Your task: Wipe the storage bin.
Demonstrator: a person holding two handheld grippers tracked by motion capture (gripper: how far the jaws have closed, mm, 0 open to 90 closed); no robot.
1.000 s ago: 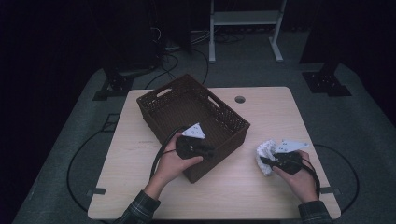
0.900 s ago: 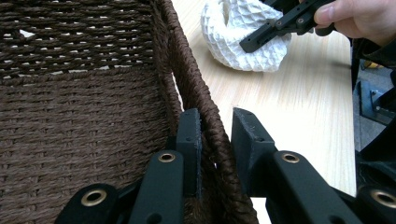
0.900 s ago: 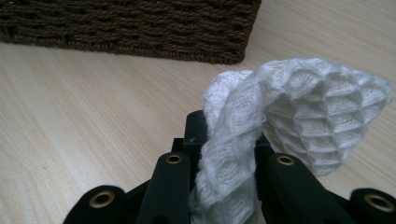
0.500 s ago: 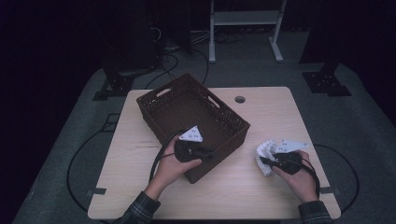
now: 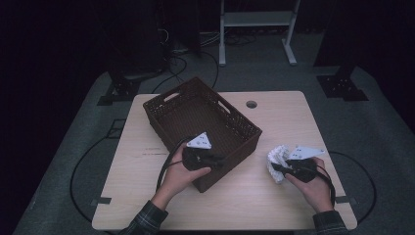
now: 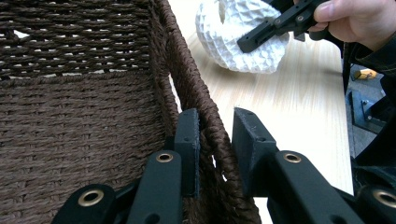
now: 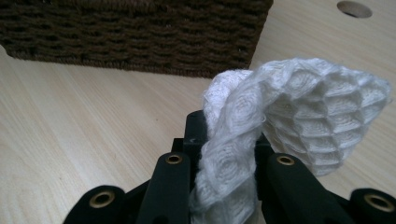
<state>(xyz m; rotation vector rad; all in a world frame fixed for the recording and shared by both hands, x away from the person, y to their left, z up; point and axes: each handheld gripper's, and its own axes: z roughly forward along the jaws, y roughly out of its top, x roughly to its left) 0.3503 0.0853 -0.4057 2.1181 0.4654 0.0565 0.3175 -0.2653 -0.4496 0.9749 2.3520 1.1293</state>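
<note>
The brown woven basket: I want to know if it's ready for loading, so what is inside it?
The brown woven basket shows only its bare woven floor. The left gripper, clamped on its near rim, hides the near corner.

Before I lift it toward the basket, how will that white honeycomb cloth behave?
Probably floppy: the white cloth folds and droops over the right gripper. It looks light and puffy. Its textured weave should resist slipping, but loose ends may snag the basket rim.

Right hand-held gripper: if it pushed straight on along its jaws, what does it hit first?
Probably the brown woven basket: its side wall crosses the line ahead, beyond bare table. The right hand-held gripper is shut on the white honeycomb cloth, which would lead; depth is unclear.
</note>
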